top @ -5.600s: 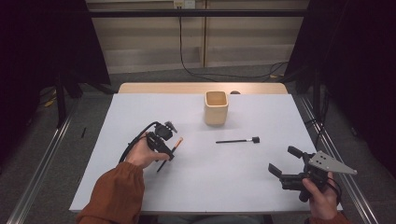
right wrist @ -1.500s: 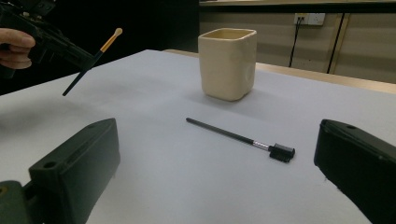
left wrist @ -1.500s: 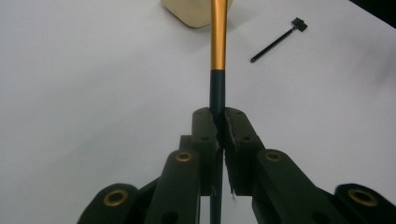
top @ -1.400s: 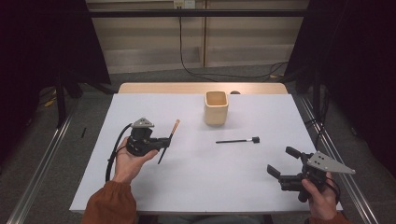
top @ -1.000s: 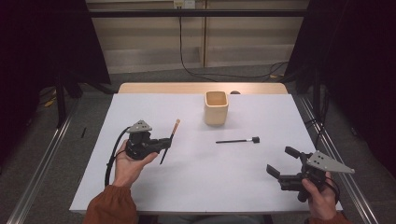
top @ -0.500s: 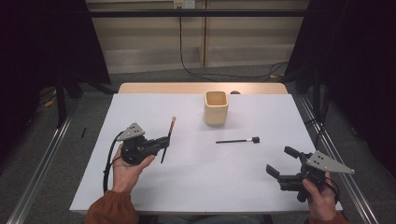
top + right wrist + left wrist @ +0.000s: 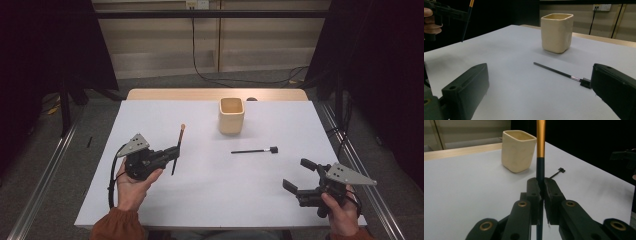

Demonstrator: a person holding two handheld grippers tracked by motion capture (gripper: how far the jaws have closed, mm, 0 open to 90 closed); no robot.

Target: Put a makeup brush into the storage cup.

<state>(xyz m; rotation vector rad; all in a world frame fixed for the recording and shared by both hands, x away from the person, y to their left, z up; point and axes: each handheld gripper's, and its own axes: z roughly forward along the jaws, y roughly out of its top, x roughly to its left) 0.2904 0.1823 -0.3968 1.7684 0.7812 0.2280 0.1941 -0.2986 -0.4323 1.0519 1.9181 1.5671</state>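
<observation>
On the left side of the white table the person's left hand holds up the left gripper, whose jaws are pressed together on a slim brush with a dark shaft and an orange-gold upper part. The jaws pinch the dark shaft, and the brush stands nearly upright, clear of the table top, its orange end toward the far side in the high view. In the left gripper view the two pads meet around the shaft with the gold part rising out of the top of the picture. Further right, near the far edge at the middle, stands a cream square cup, upright and open at the top; whether anything lies inside it I cannot tell from here. Just right of the middle, nearer than the cup and apart from it, a thin black stick with a small square head lies flat on the table, head pointing right. At the near right corner the right hand holds the right gripper low over the table, its jaws spread wide with nothing between them, pointing left toward the stick.
</observation>
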